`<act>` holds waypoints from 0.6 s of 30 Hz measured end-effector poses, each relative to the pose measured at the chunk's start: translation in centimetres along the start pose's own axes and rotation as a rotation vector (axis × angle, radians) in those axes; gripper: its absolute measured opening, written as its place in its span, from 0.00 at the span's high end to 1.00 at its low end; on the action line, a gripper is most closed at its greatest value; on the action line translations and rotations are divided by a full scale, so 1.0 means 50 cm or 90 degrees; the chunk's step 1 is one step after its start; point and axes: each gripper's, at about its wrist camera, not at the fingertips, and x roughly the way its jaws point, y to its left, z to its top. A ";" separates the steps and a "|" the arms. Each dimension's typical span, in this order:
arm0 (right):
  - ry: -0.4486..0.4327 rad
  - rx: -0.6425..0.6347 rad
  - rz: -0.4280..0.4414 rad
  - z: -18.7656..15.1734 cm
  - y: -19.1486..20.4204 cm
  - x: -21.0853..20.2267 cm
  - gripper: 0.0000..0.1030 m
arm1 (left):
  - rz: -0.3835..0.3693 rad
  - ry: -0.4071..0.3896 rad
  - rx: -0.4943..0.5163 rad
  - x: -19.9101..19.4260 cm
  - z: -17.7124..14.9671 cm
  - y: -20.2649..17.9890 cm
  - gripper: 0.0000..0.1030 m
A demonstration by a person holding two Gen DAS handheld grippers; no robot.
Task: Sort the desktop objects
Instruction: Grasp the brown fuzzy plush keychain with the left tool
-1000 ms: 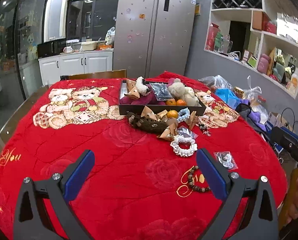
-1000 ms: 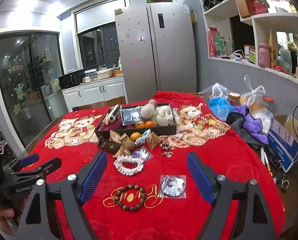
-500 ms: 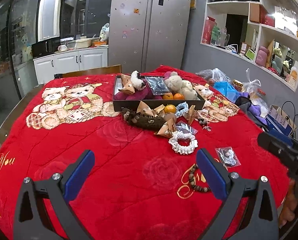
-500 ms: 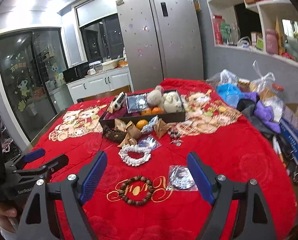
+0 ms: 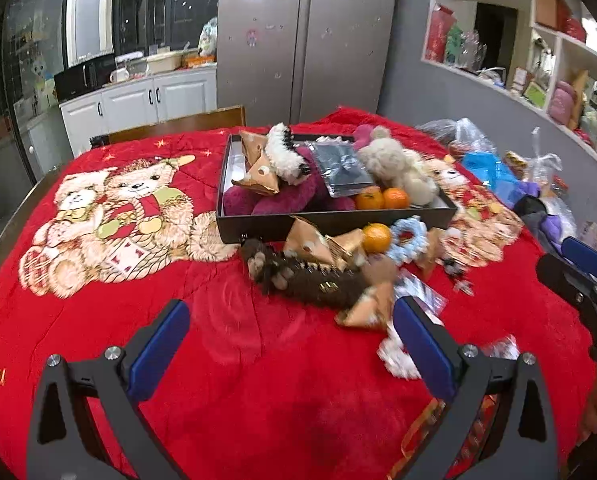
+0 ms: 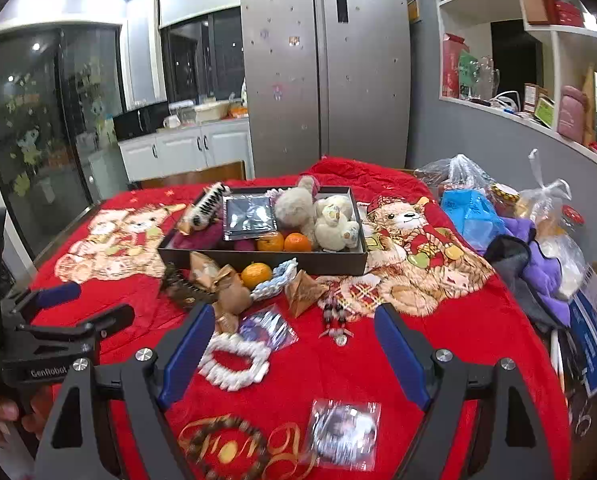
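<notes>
A dark tray (image 5: 330, 222) (image 6: 338, 264) on the red blanket holds plush toys, two oranges and a foil packet. In front of it lie a brown furry clip (image 5: 310, 276), tan paper packets (image 5: 312, 240), a loose orange (image 5: 376, 237) (image 6: 257, 274), a blue scrunchie (image 5: 408, 236) and a white bead bracelet (image 6: 234, 362). A wooden bead bracelet (image 6: 226, 448) and a small plastic bag (image 6: 344, 432) lie nearest. My left gripper (image 5: 290, 344) is open and empty, short of the clip. My right gripper (image 6: 294, 354) is open and empty over the white bracelet.
Plastic bags, a blue bag (image 6: 474, 216) and purple cloth (image 6: 538, 264) crowd the table's right edge. A cardboard box (image 6: 594, 320) stands beyond it. A wooden chair back (image 5: 178, 124) is behind the table. The left gripper shows in the right wrist view (image 6: 58, 320).
Both grippers have moved forward toward the pile in front of the tray; objects now appear larger and closer. Both stay open and empty.
</notes>
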 end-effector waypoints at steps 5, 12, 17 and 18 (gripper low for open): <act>0.038 -0.007 -0.009 0.029 -0.012 0.085 0.18 | -0.006 0.048 -0.023 0.109 0.023 0.020 0.01; 0.093 -0.004 -0.001 0.037 -0.033 0.199 0.18 | -0.003 0.100 -0.033 0.205 0.029 0.026 0.01; 0.129 0.012 0.016 0.024 -0.052 0.268 0.18 | -0.002 0.099 -0.027 0.237 0.037 0.017 0.00; 0.138 0.015 0.017 0.019 -0.054 0.284 0.18 | -0.001 0.098 -0.034 0.240 0.038 0.020 0.00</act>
